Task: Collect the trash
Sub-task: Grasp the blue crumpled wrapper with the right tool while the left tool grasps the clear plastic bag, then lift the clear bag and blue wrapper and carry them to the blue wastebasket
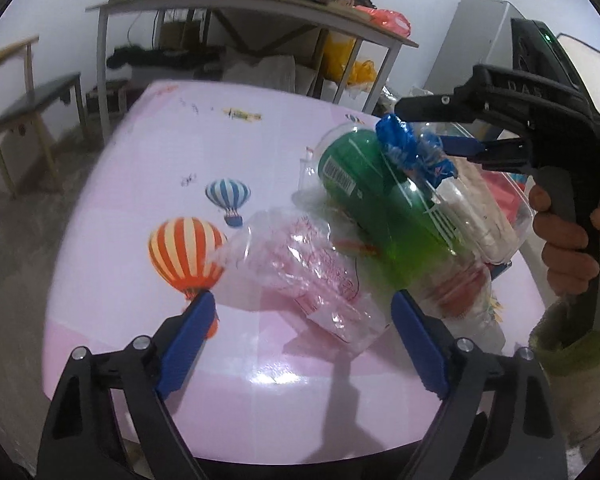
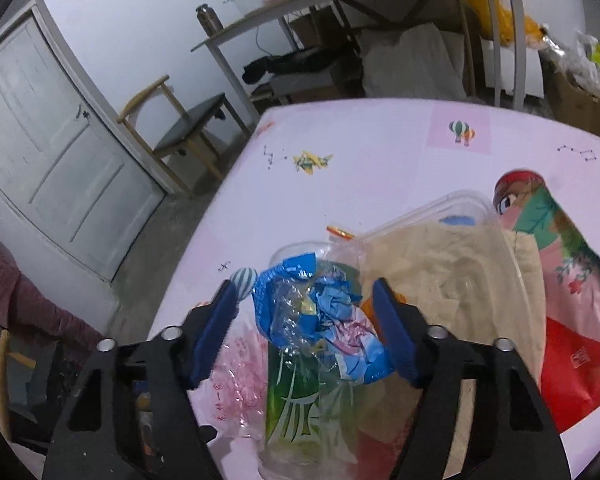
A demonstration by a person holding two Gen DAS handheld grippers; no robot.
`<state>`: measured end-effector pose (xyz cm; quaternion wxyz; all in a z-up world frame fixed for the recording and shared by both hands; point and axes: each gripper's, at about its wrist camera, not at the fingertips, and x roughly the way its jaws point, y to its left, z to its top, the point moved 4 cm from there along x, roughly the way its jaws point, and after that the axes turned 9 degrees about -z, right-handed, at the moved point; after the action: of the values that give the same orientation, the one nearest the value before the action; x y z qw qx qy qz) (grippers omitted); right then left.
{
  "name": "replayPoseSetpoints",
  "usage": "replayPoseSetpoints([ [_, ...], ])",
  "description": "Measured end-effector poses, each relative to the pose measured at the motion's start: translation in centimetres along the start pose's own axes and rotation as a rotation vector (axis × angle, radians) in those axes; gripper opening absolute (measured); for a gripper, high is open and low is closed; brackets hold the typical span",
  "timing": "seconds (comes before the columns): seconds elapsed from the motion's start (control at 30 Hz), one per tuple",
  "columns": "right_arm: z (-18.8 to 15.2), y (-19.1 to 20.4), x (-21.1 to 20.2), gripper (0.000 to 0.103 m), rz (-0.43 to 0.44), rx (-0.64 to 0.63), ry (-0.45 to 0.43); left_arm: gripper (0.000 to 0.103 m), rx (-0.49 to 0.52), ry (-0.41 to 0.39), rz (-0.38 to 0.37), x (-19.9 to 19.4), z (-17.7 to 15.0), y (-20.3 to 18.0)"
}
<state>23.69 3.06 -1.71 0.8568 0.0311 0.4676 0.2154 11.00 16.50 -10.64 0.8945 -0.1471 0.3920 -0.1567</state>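
- On the pink balloon-print table, trash sits heaped toward the right: a clear plastic cup holding a green wrapper, a crumpled blue wrapper on top, a clear bag with red print in front, and a clear plastic tray of pale paper behind.
- Step in hand, as I judge it: picking the blue wrapper off the pile. Nothing looks collected yet from this heap.
- Right gripper: fingers spread, one on each side of the blue wrapper. Wrist view shows a gap on the left; contact on the right is unclear. Not yet clamped.
- From the left wrist view the right gripper comes in from the right, a hand on its grip, with the wrapper between its upper and lower fingers.
- Left gripper: wide open, holding nothing, low over the table just in front of the clear bag; the bag's near corner lies between the fingertips.
- Green-rimmed bin stands at the table's right edge, below the right hand; probable drop point.
- Next move calls for closing the right fingers squarely on the crumpled film, then lifting straight up so the cup is not dragged.
- Risk: thin film may slip; the cup looks tilted and could roll.
- Printed red-and-teal bag lies beyond the tray, untouched.
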Motion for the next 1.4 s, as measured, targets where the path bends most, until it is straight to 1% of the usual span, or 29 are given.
replayPoseSetpoints([
  [0.03,-0.3,0.0,-0.1,0.054,0.002,0.003,0.009,0.085,-0.016,0.01,-0.017,0.4,-0.1,0.1],
  [0.07,-0.3,-0.1,0.1,0.048,0.007,0.012,0.016,0.085,-0.027,0.017,-0.029,0.6,-0.2,0.1],
  [0.2,-0.5,-0.5,0.0,0.037,0.027,0.041,0.02,0.079,-0.105,0.044,-0.071,2.1,-0.1,0.6],
  [0.27,-0.6,-0.6,0.0,0.036,0.035,0.05,0.018,0.077,-0.128,0.037,-0.077,2.4,0.2,0.8],
  [0.37,-0.6,-0.6,0.1,0.033,0.046,0.061,0.013,0.07,-0.161,0.037,-0.089,2.6,0.5,0.7],
  [0.47,-0.7,-0.9,0.2,0.032,0.064,0.078,0.01,0.057,-0.179,0.043,-0.079,3.0,0.7,0.5],
  [0.53,-0.7,-0.9,0.1,0.031,0.073,0.085,0.005,0.044,-0.195,0.047,-0.07,3.1,0.6,0.6],
  [0.6,-0.8,-1.0,0.0,0.03,0.078,0.09,-0.001,0.034,-0.207,0.054,-0.061,3.2,0.6,0.6],
  [0.67,-0.8,-1.0,0.0,0.028,0.081,0.093,-0.007,0.024,-0.216,0.059,-0.05,3.3,0.5,0.6],
  [0.7,-0.8,-1.1,0.0,0.028,0.082,0.094,-0.009,0.023,-0.226,0.066,-0.043,3.3,0.4,0.6],
  [0.8,-0.8,-1.2,-0.3,0.026,0.088,0.099,-0.019,0.021,-0.246,0.061,-0.037,3.0,0.4,0.7],
  [0.97,-0.8,-1.5,-1.2,0.025,0.087,0.102,-0.044,0.02,-0.239,0.061,0.006,2.2,0.3,0.5],
  [1.27,-0.8,-1.6,-2.8,0.024,0.08,0.094,-0.086,0.02,-0.182,0.029,0.114,-0.2,0.2,0.0],
  [1.4,-0.8,-1.6,-3.7,0.024,0.086,0.091,-0.105,0.019,-0.179,0.004,0.138,-1.5,0.3,0.2],
])
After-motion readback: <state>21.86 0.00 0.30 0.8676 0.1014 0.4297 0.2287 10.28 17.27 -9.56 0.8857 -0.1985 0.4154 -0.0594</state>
